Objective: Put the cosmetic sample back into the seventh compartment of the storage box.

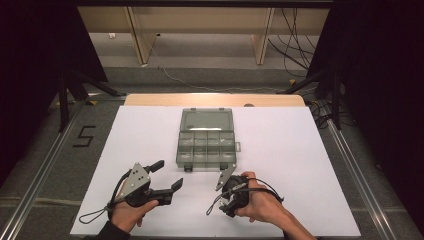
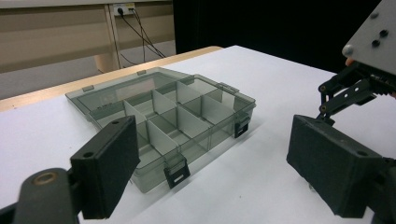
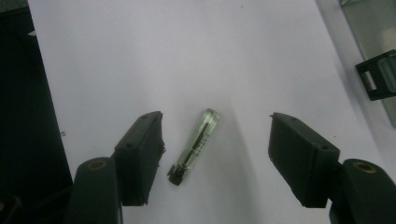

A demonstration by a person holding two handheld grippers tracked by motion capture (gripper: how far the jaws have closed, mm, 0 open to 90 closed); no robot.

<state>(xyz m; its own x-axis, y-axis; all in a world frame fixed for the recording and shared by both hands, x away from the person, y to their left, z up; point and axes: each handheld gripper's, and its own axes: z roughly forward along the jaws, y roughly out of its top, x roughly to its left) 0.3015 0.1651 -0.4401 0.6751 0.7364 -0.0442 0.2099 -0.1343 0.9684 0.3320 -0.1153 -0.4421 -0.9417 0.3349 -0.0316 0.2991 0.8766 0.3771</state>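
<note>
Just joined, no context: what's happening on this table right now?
A person holds a gripper in each hand at a white table. The right gripper points down over a small clear tube with a dark tip lying on the table, jaws open on either side and not touching it. The left gripper hangs open beside it, holding nothing. A clear compartment box lies open just beyond both; its visible compartments look empty.

Organizer box (image 1: 206, 137): smoky grey, see-through, black latches. Small tube (image 3: 196, 143): clear, pale green tint, black tip. Desk (image 1: 280, 165): plain white top, light wood far edge. Both grippers: black fingers (image 3: 140, 154), grey plate (image 1: 134, 179). Floor: grey, black "5" mark (image 1: 83, 136).
</note>
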